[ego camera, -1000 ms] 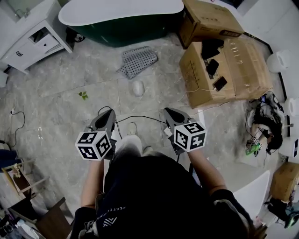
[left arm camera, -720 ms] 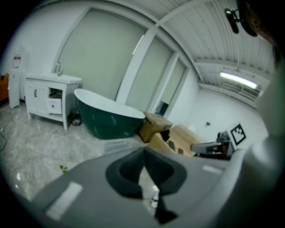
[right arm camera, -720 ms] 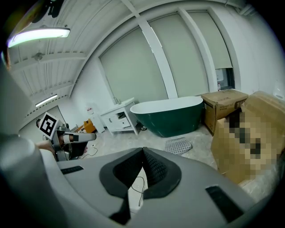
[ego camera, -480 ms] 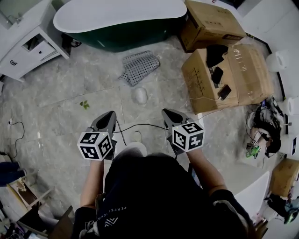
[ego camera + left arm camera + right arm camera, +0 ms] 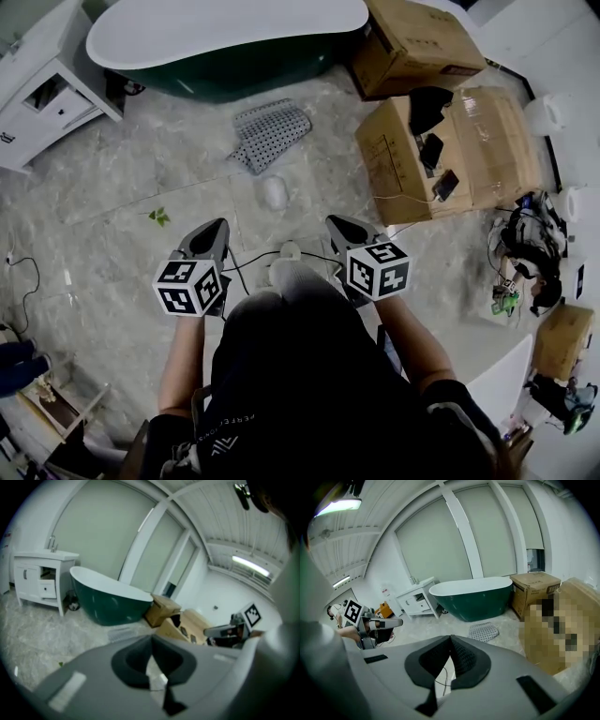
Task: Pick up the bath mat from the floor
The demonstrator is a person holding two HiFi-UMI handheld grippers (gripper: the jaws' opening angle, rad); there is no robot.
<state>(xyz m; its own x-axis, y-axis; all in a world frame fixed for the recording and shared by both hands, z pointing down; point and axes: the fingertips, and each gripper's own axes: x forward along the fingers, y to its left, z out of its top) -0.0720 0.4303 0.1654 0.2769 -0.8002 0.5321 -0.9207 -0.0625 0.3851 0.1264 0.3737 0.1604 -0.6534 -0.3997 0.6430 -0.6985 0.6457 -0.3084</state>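
the task is judged to be at its very start; nothing has been lifted yet; the bath mat [image 5: 272, 134] is seen lying on the floor [image 5: 112, 206] just in front of the bathtub [image 5: 225, 37], towards the end of the bathtub nearest the cardboard boxes [image 5: 412, 42]; its dotted grey surface is rumpled and one edge appears folded over, and it is touched by neither tool; the left hand-held gripper [image 5: 215, 231] and the right hand-held gripper [image 5: 337, 226] are held side by side close to the person's body, well apart from the bathtub and from the mat in front of it; in each gripper view the jaws are seen pressed together at their tips with nothing pinched between them, only floor and a black cable [image 5: 272, 251] showing through the gap lower down; a small white object [image 5: 275, 192] lies on the floor between the mat and the person, farther from the bathtub than the mat; what is left is judged to be nearly the whole task; the distance towards the bathtub has to be covered, at least one pair of jaws has to be spread, the tool has to be lowered to the mat, an edge or fold has to be gripped, and the mat has to be raised clear of the floor.
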